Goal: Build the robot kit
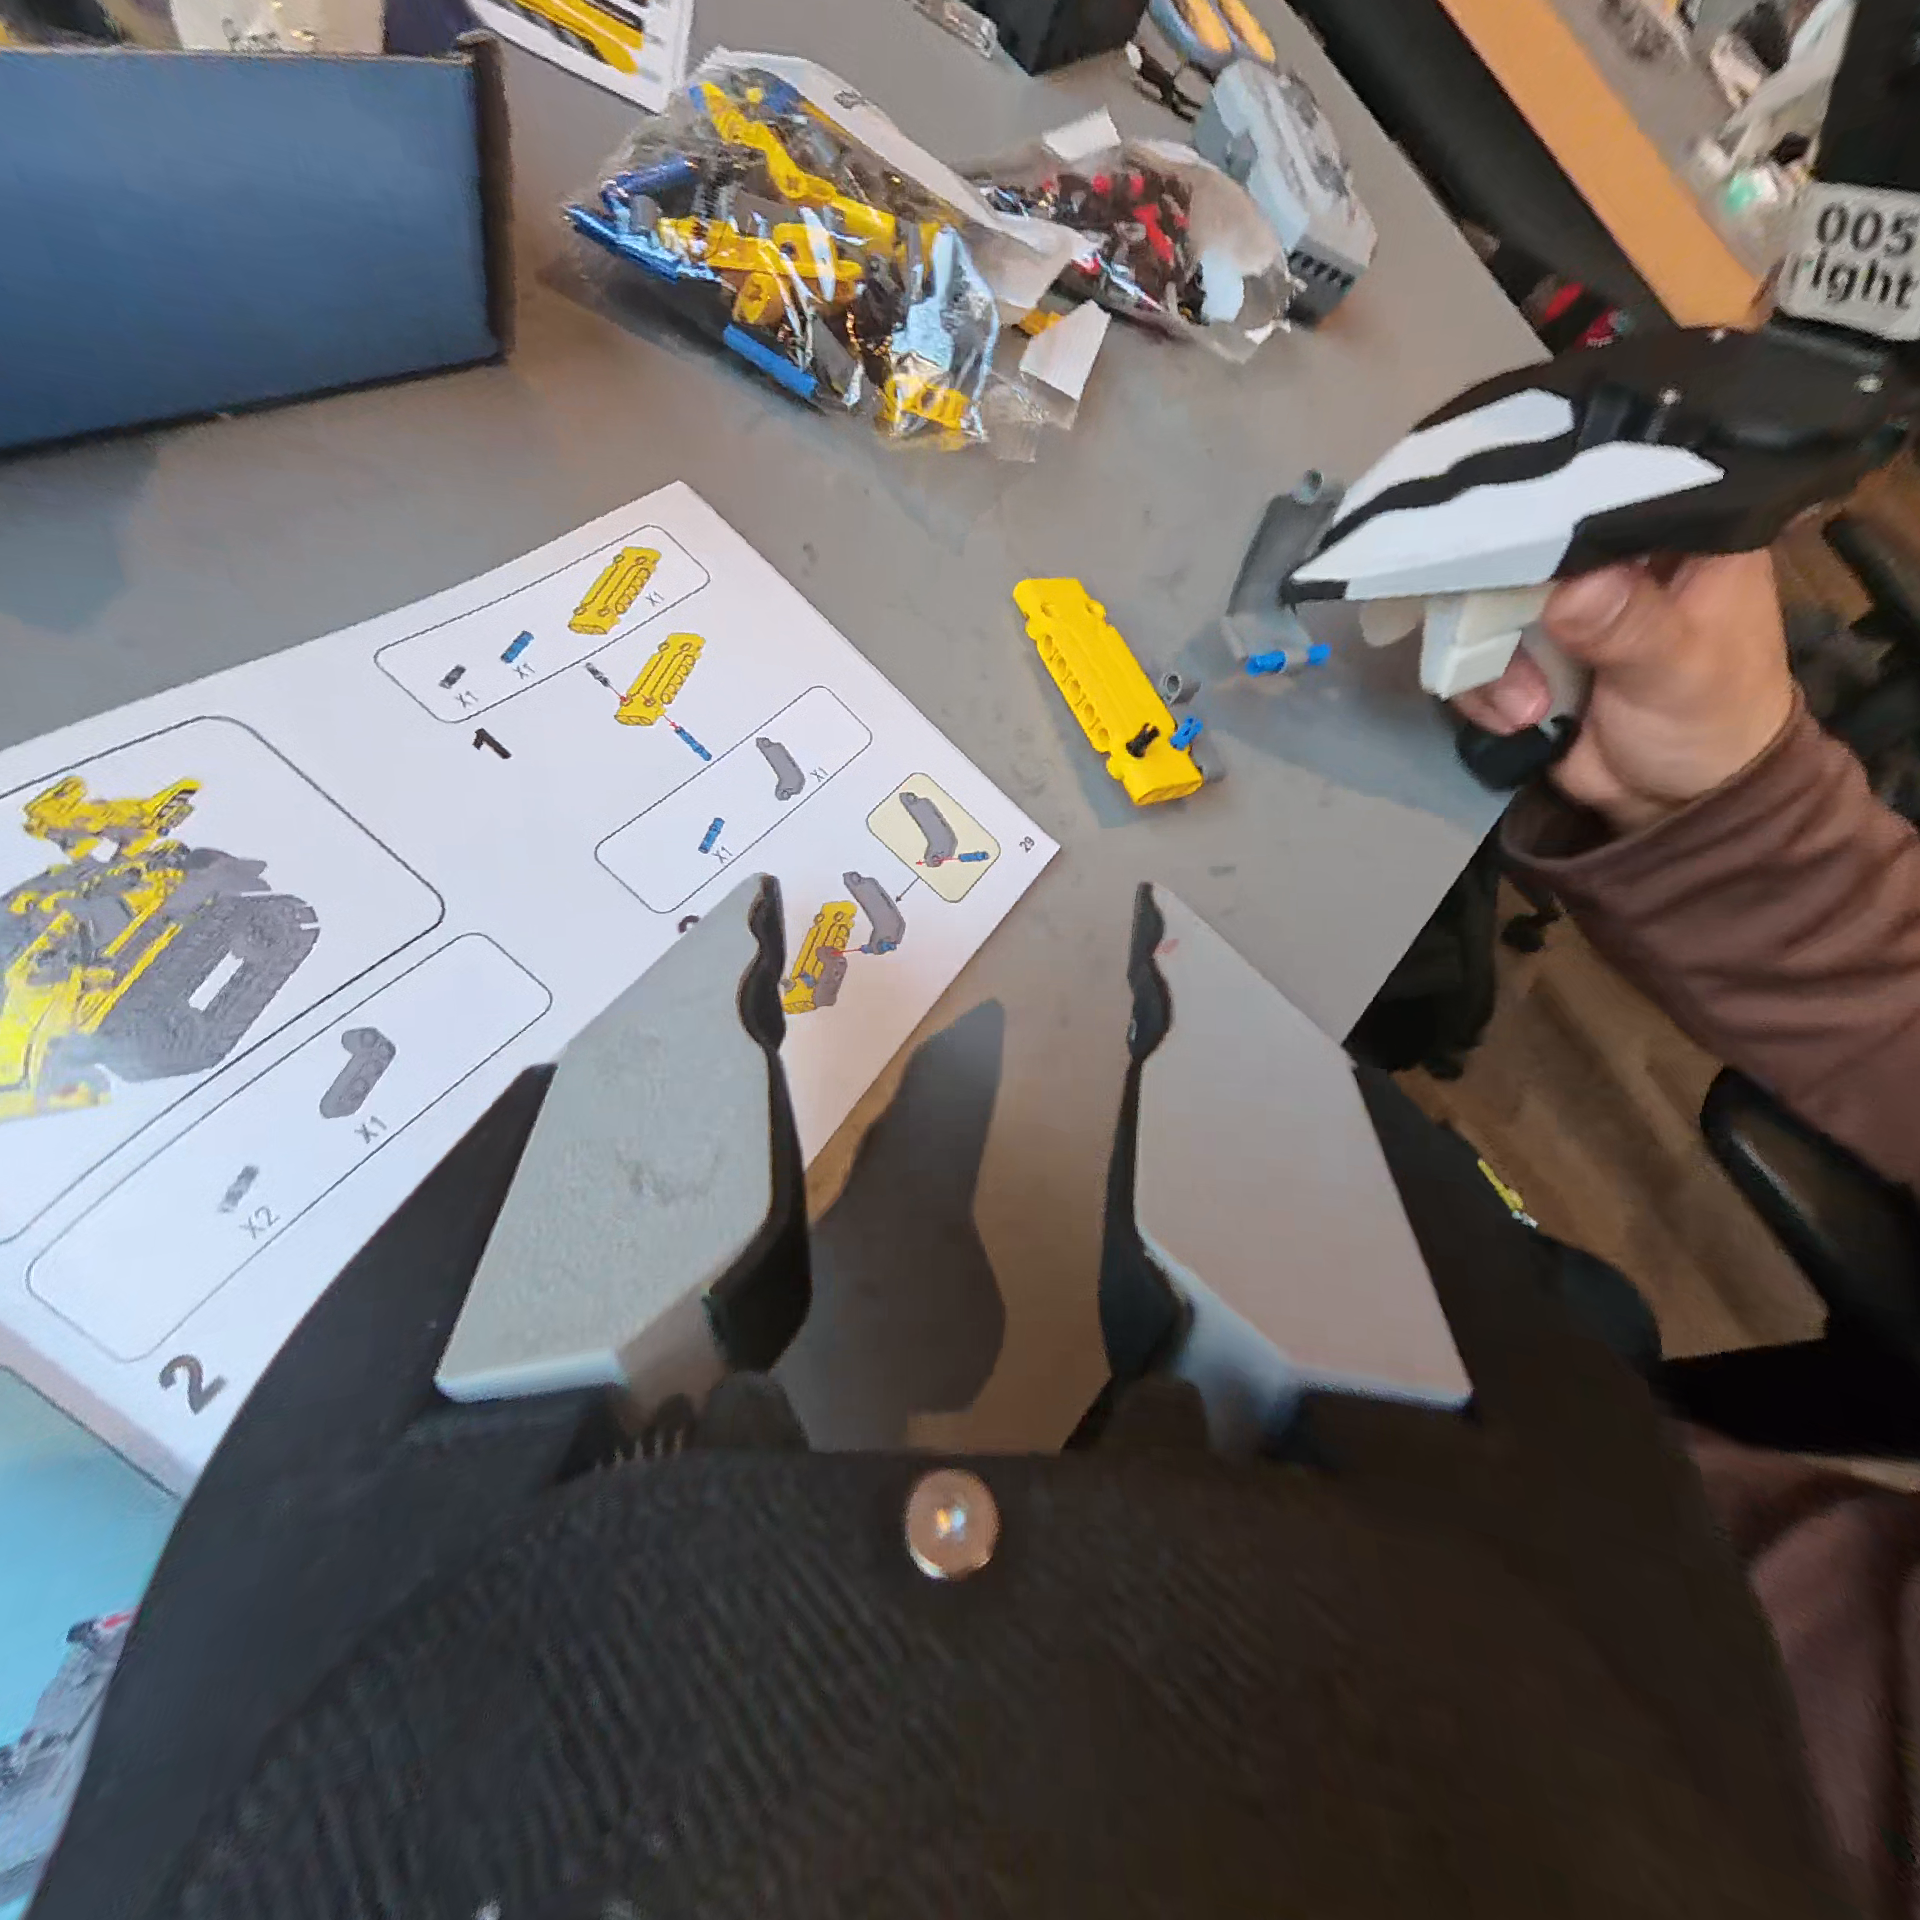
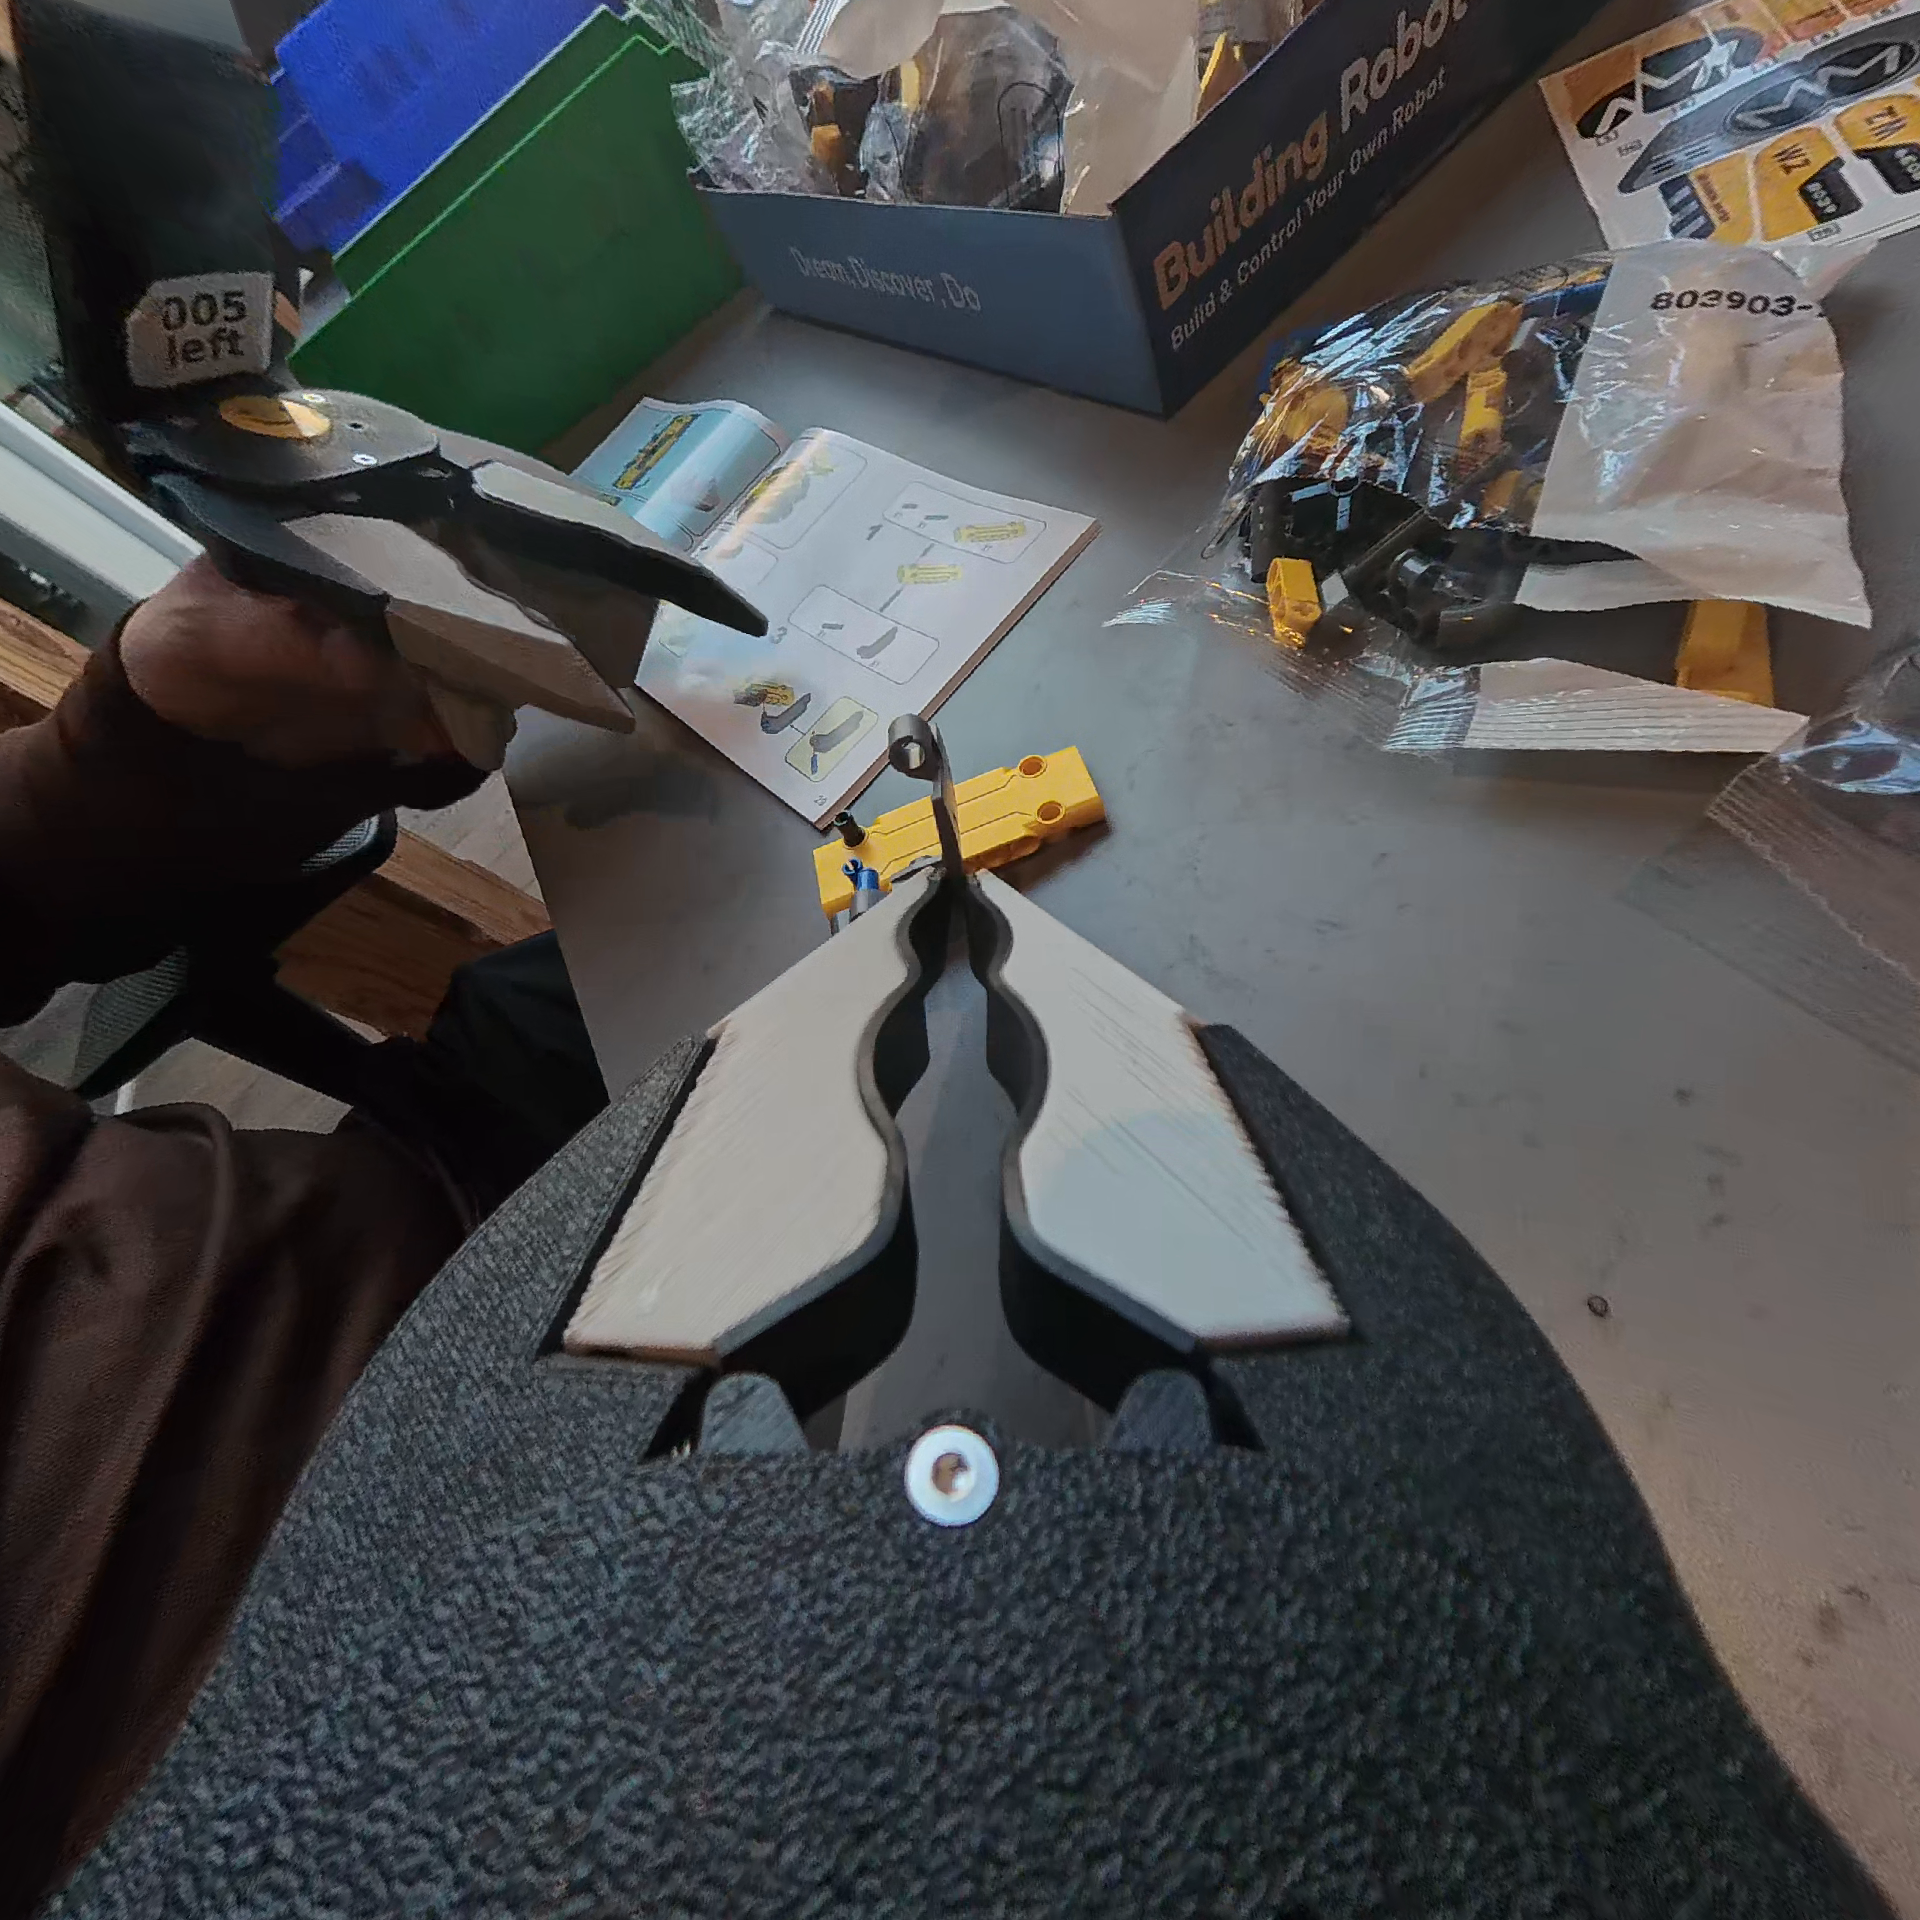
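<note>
A: What does the right gripper [image 2: 951,883] have?

B: Its fingers are pressed together on a thin grey bent beam [image 2: 928,779], which stands up from the fingertips at the middle of the right wrist view. In the left wrist view the same beam [image 1: 1276,551] shows at right of centre, with a blue pin [image 1: 1273,661] at its low end.

A: And around it?

B: A yellow block [image 2: 961,821] lies on the grey table [image 2: 1403,987] just behind the beam, a black pin and a blue pin at its near end.

A: The left gripper [image 1: 951,914]?

B: Its fingers stand apart, holding nothing, over the corner of an open instruction booklet [image 1: 416,831] in the lower half of its view. Farther up, clear bags of parts [image 1: 821,260] lie beside a blue box [image 1: 239,229].
</note>
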A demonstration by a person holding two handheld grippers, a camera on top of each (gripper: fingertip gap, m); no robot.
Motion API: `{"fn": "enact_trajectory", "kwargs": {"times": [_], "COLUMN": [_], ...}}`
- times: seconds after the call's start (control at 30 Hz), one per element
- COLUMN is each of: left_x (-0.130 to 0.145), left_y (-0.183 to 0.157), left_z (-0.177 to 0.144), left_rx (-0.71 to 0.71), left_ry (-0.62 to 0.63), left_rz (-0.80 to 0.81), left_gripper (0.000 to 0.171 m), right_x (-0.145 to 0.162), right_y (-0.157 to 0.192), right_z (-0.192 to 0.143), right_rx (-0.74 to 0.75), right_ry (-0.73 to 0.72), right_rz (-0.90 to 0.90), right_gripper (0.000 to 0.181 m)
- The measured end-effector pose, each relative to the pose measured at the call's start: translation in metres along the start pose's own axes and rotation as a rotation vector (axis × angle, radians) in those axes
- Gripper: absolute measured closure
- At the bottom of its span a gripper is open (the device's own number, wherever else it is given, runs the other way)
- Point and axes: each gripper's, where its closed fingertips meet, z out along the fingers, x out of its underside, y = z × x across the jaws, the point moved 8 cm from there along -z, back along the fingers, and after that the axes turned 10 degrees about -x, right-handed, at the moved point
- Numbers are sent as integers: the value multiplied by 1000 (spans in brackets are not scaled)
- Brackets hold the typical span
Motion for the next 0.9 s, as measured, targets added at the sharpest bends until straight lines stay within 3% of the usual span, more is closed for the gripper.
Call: {"fn": "enact_trajectory", "kwargs": {"times": [0.1, 0.23, 0.33, 0.43, 0.57, 0.67, 0.8, 0.9], "left_x": [-1, -10, -19, -21, -17, -15, -6, 6], "left_y": [1, 2, 2, 6, 8, 8, -4, -2], "left_z": [-1, -5, -16, -20, -14, -11, -16, -19], "left_rx": [-1, 7, 121, 105, 83, 27, 155, 151], "left_ry": [-16, 13, -31, -36, -15, -18, 25, 4], "left_rz": [-51, -286, -433, -451, -387, -223, 16, 111], "left_gripper": [109, 135, 135, 134, 135, 136, 122, 118], "right_x": [0, 0, -1, -1, -1, 0, 1, 1], "right_y": [0, 0, 1, 1, 7, 12, 12, 13], "right_z": [0, -1, -2, -2, -2, -1, 0, -2], "right_rx": [-2, -3, -5, -5, -44, -62, -49, -46], "right_ry": [-5, -11, -19, -21, -19, -11, -2, -13], "right_rz": [-3, -1, -2, 0, -45, -75, -80, -84], "right_gripper": [179, 179, 179, 179, 179, 179, 179, 179]}}
